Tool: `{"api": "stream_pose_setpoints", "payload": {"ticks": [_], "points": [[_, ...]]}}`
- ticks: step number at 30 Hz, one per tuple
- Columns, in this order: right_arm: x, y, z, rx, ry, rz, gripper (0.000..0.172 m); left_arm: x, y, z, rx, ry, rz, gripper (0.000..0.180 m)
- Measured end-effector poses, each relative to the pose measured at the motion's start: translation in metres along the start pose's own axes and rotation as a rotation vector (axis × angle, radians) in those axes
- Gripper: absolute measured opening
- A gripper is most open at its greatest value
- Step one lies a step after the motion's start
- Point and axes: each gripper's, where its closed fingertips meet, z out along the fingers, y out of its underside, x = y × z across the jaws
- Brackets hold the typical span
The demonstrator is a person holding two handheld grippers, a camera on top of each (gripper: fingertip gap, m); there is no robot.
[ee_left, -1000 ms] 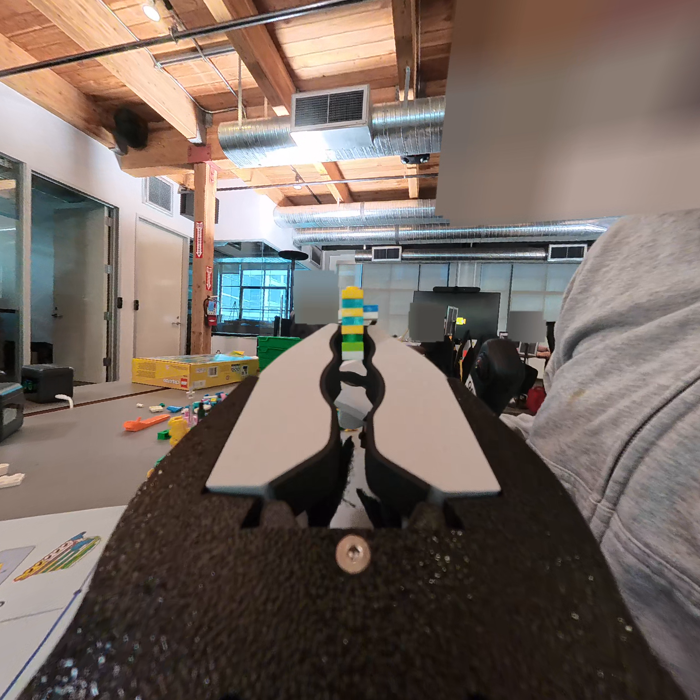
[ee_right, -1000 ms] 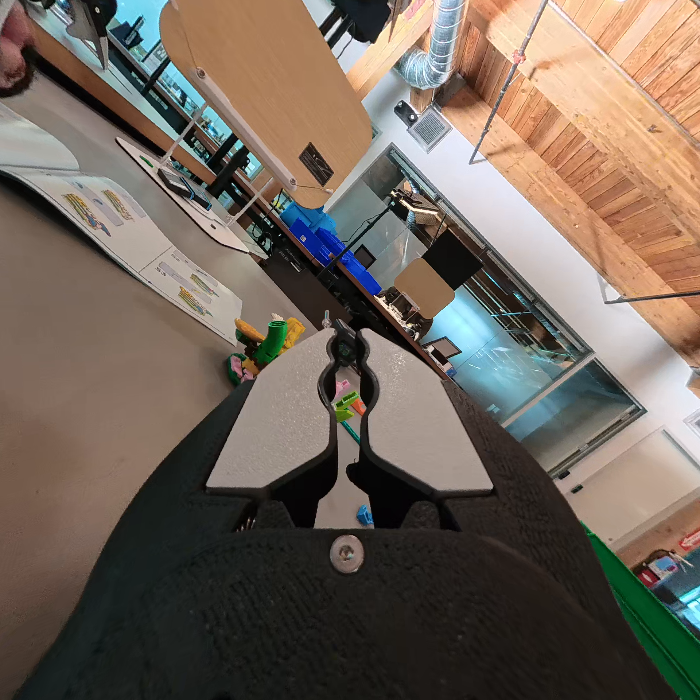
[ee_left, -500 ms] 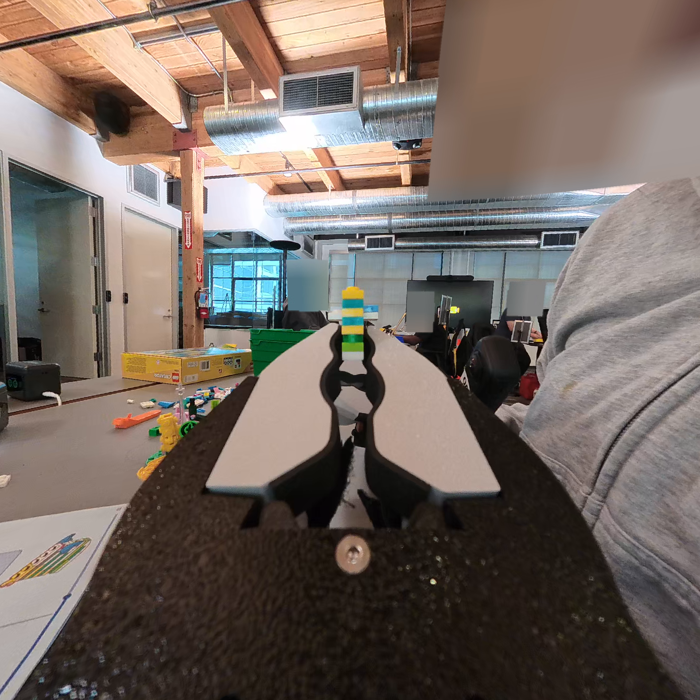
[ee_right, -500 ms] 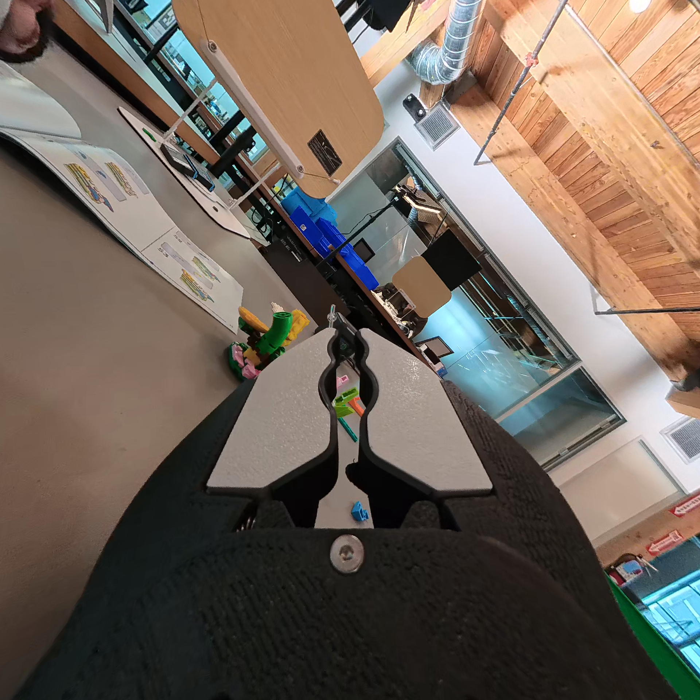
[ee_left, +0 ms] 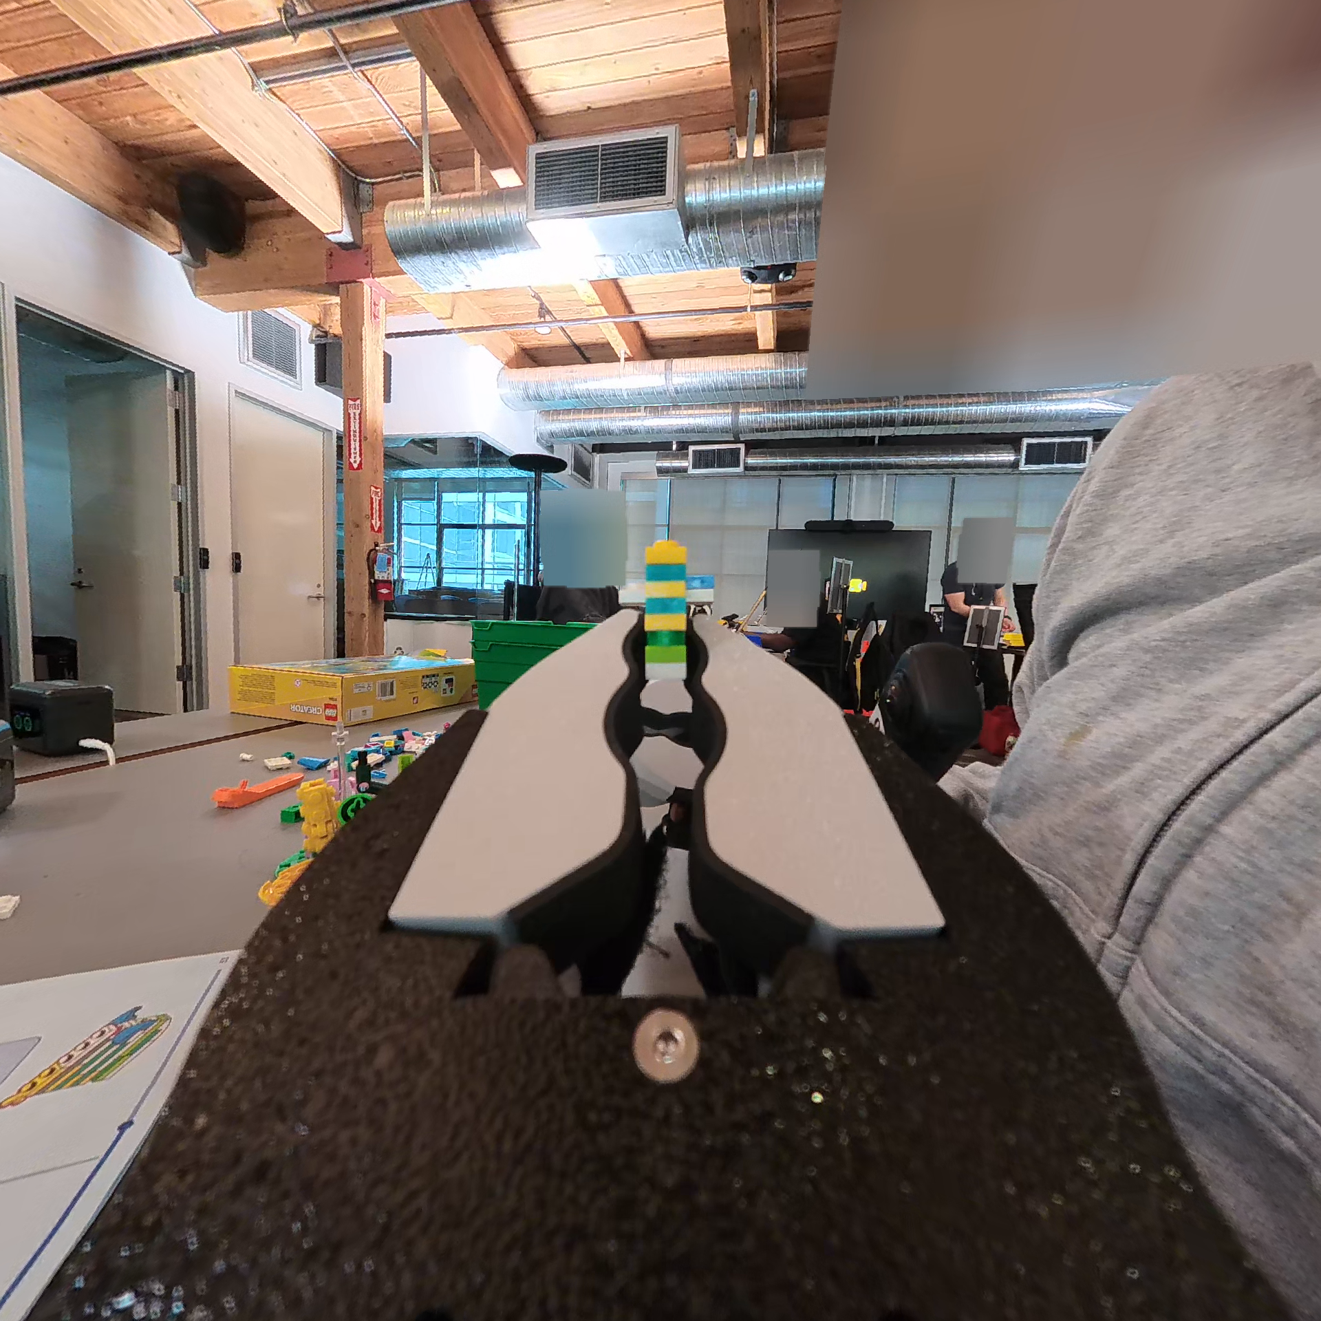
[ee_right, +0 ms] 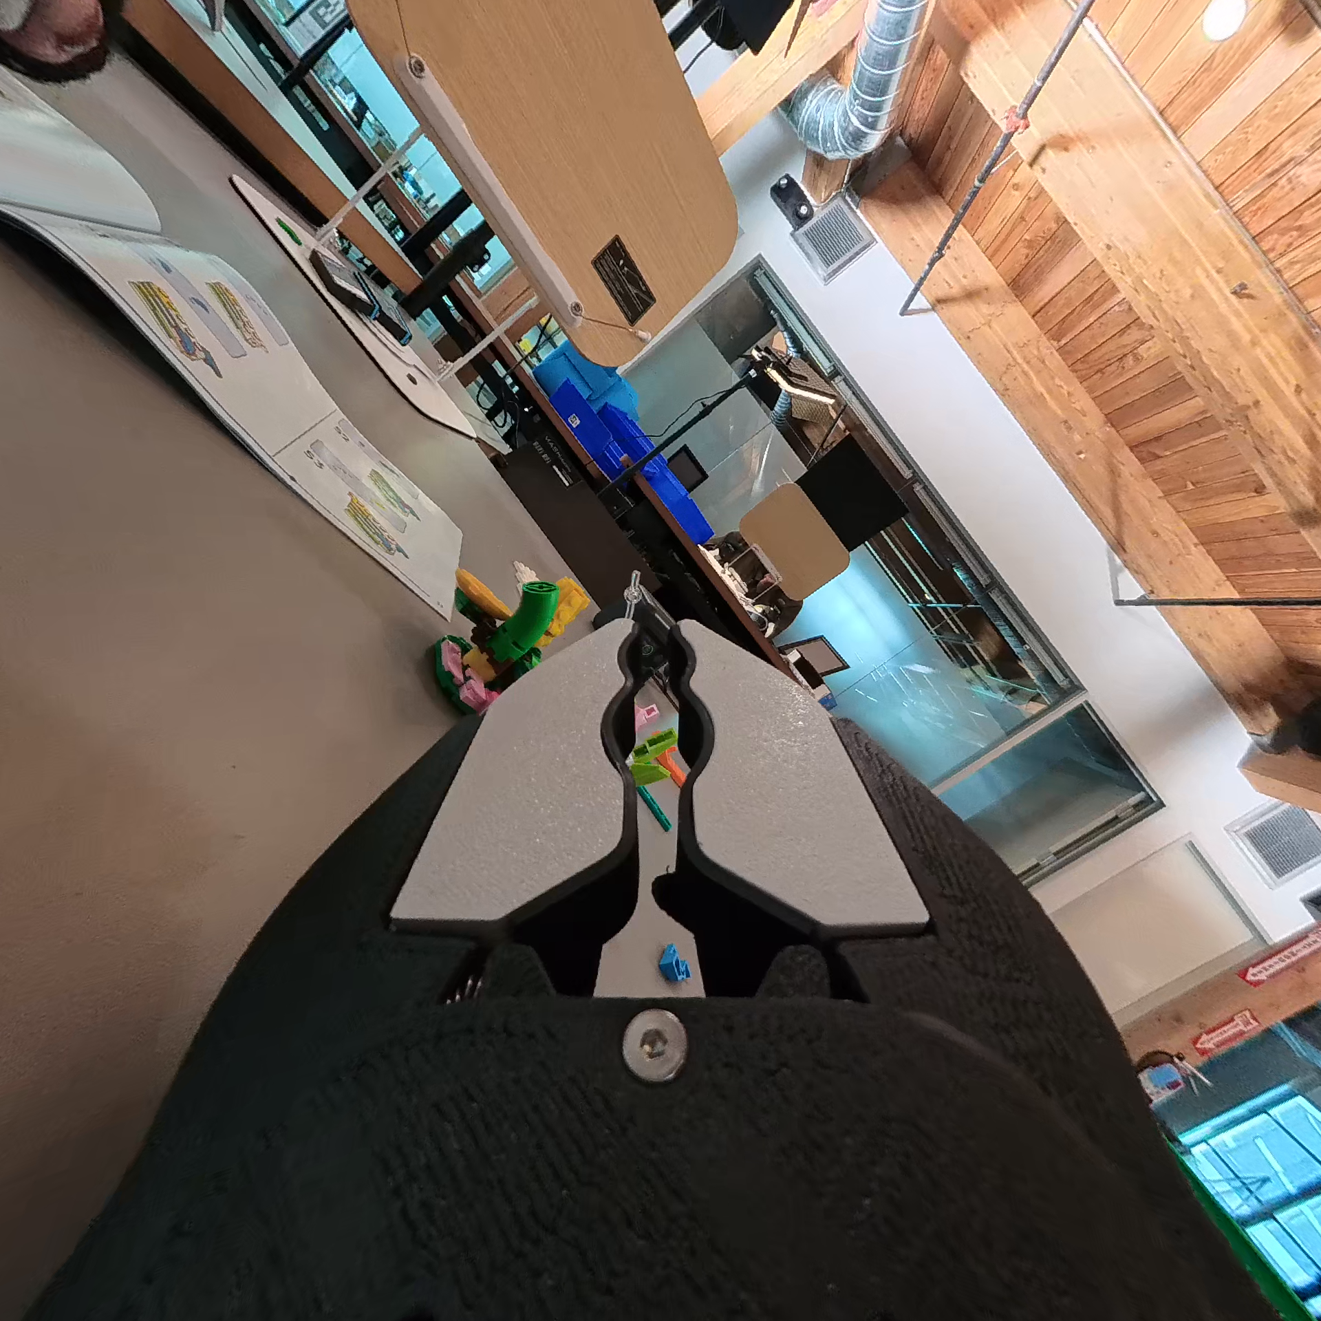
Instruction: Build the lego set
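— Printed matter, left wrist view?
— Yellow box (ee_left: 350, 686) on the bench (ee_left: 143, 843): brand mark, lettering and barcode on its side. Two red vertical signs (ee_left: 354, 432) on the wooden post (ee_left: 361, 572), white lettering.
— Right wrist view?
— Black label plate (ee_right: 623, 280) under the wooden tabletop (ee_right: 572, 143). Open instruction booklet (ee_right: 286, 400): coloured diagrams, print too small to read. Dark cabinet (ee_right: 554, 457), white lettering. Red wall signs (ee_right: 1279, 954).
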Motion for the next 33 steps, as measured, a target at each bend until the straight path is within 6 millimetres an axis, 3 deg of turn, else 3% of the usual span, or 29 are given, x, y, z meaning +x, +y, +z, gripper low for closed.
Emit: {"api": "stream_pose_setpoints", "payload": {"ticks": [11,16,20,25,29,33], "points": [[-0.002,-0.009,-0.003,0.040,-0.004,-0.022,0.004,-0.004,0.000,-0.001,0.001,-0.026,-0.002,0.008],[0.014,-0.001,-0.004,0.001,0.032,0.042,0.005,-0.007,-0.001,-0.001,0.003,-0.054,0.005,0.008],[0.045,0.034,-0.008,-0.114,0.039,0.077,0.008,-0.009,0.000,-0.002,0.002,-0.076,0.016,0.008],[0.091,0.085,-0.028,-0.280,0.027,0.186,0.011,-0.011,0.001,-0.001,-0.008,-0.090,0.015,0.008],[0.111,0.104,-0.040,-0.364,-0.028,0.307,0.015,-0.013,0.001,-0.001,-0.010,-0.098,0.011,0.008],[0.121,0.131,-0.032,-0.489,-0.143,0.324,0.015,-0.014,0.001,-0.001,-0.008,-0.100,0.003,0.008]]}}
